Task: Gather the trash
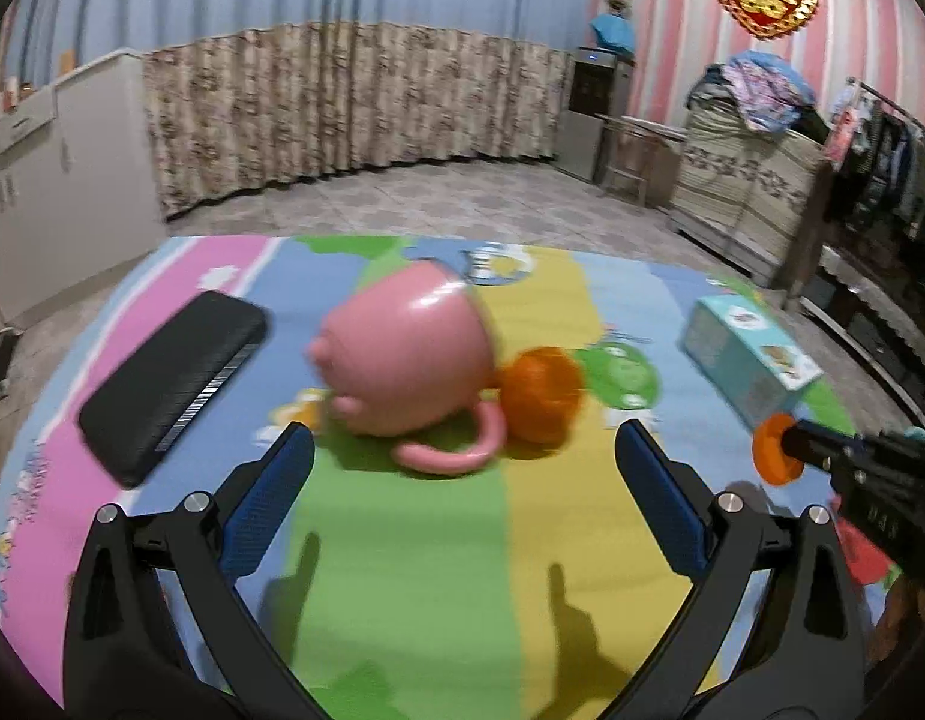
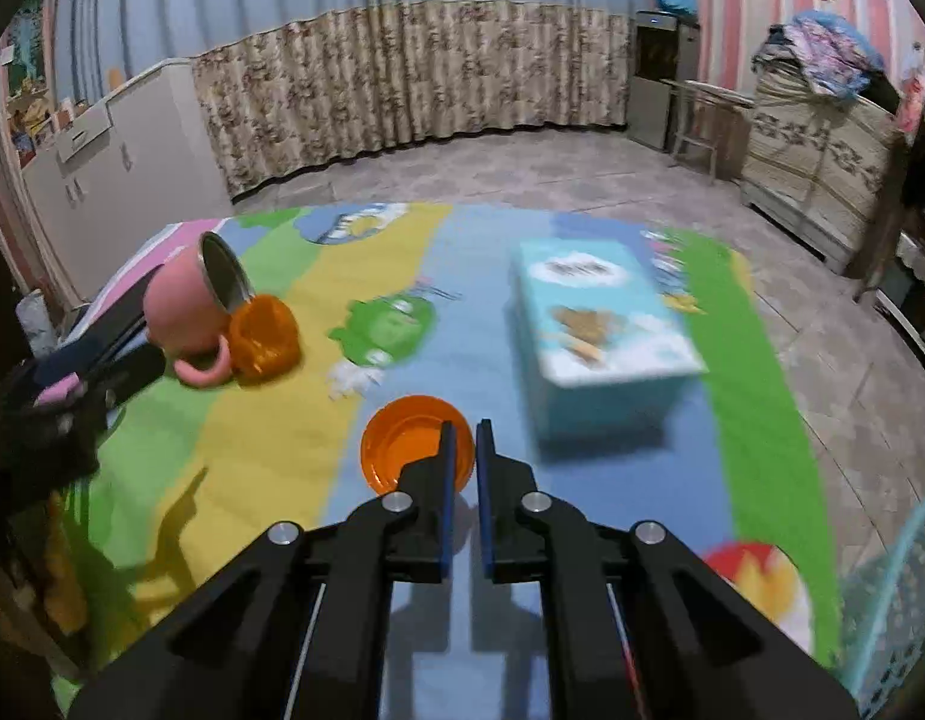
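My right gripper (image 2: 465,426) is shut on the rim of a round orange lid (image 2: 402,444), held just above the colourful mat (image 2: 270,432). In the left wrist view the same lid (image 1: 774,450) sticks out from the tip of the right gripper (image 1: 801,450) at the right edge. My left gripper (image 1: 465,432) stands wide open over the mat with nothing between its fingers. Just beyond its tips a pink cup (image 1: 402,354) lies on its side. An orange jar (image 1: 540,390) rests against the cup's mouth.
A black flat case (image 1: 168,378) lies on the mat's left side, and a light blue box (image 2: 600,330) stands to the right. A teal mesh basket (image 2: 894,600) shows at the bottom right. Tiled floor, curtains and cabinets surround the mat.
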`<control>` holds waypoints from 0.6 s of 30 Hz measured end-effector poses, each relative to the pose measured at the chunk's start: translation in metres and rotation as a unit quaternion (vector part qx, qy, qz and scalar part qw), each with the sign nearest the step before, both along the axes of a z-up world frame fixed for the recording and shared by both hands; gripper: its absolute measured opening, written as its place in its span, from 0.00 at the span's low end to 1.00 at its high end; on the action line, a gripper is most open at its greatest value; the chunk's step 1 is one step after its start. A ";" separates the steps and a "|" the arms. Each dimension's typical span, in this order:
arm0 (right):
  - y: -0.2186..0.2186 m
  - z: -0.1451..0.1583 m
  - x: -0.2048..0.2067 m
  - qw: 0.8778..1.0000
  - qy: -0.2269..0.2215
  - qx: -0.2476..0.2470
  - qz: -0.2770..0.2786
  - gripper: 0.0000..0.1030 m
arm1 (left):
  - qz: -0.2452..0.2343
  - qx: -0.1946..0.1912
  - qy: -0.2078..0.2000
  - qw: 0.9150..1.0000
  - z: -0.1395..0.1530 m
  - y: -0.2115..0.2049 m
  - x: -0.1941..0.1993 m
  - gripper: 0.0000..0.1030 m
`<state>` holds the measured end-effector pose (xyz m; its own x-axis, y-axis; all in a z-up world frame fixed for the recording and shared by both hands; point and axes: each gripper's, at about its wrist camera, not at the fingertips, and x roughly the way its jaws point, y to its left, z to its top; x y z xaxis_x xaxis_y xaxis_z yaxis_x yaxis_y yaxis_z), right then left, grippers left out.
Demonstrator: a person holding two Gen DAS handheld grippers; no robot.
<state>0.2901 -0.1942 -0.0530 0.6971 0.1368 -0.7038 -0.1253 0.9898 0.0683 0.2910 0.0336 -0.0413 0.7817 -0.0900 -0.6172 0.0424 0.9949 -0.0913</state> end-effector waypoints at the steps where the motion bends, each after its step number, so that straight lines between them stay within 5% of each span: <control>1: -0.006 -0.001 -0.001 1.000 0.001 0.002 -0.005 0.07 | -0.009 -0.003 0.004 1.000 0.000 -0.007 0.002 0.89; 6: -0.040 -0.014 -0.006 0.999 0.012 0.015 -0.034 0.06 | -0.037 0.001 0.032 0.999 -0.004 -0.033 0.019 0.68; 18: -0.056 -0.029 -0.010 0.998 0.010 0.038 -0.045 0.06 | 0.001 0.026 0.074 0.997 -0.022 -0.040 0.049 0.28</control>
